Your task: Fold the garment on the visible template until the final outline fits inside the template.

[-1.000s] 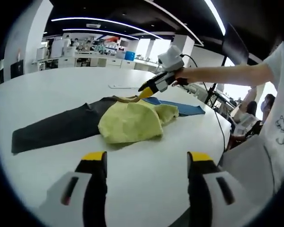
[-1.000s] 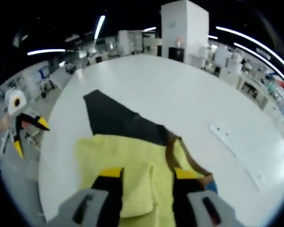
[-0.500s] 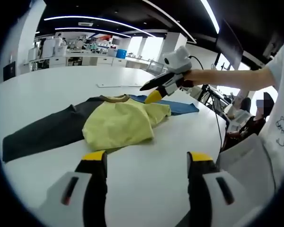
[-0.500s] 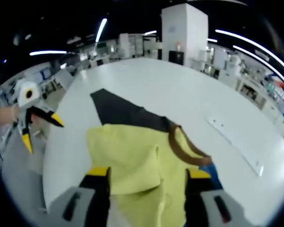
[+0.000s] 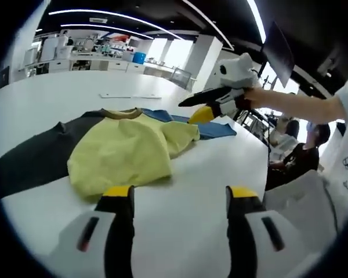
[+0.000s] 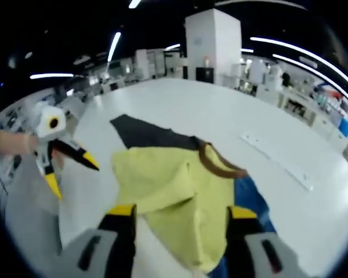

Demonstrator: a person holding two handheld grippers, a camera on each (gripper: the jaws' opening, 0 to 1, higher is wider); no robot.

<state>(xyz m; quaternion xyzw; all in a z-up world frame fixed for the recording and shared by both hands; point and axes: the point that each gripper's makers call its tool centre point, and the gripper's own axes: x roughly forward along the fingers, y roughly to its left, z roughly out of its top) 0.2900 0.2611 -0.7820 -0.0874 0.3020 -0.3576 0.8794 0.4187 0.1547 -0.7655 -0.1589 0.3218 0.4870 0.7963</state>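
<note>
A yellow T-shirt (image 5: 124,153) with a brown collar (image 6: 220,165) lies folded over on a flat sheet, dark grey (image 5: 29,162) on one side and blue (image 5: 211,128) on the other. My left gripper (image 5: 180,194) hovers open over bare table, short of the shirt's near edge. It also appears in the right gripper view as the left gripper (image 6: 72,174), jaws apart, beside the shirt. My right gripper (image 6: 181,211) is open above the shirt, holding nothing. In the left gripper view the right gripper (image 5: 194,110) hangs over the blue part.
The round white table (image 5: 185,174) ends close behind the blue sheet (image 6: 249,194). A thin white strip (image 6: 275,159) lies on the far side of the table. A person (image 5: 301,156) sits past the table's edge, and desks and shelves stand beyond.
The right gripper's jaws have spread wider and it has drawn up and away from the shirt's collar. The left gripper has come nearer to the shirt.
</note>
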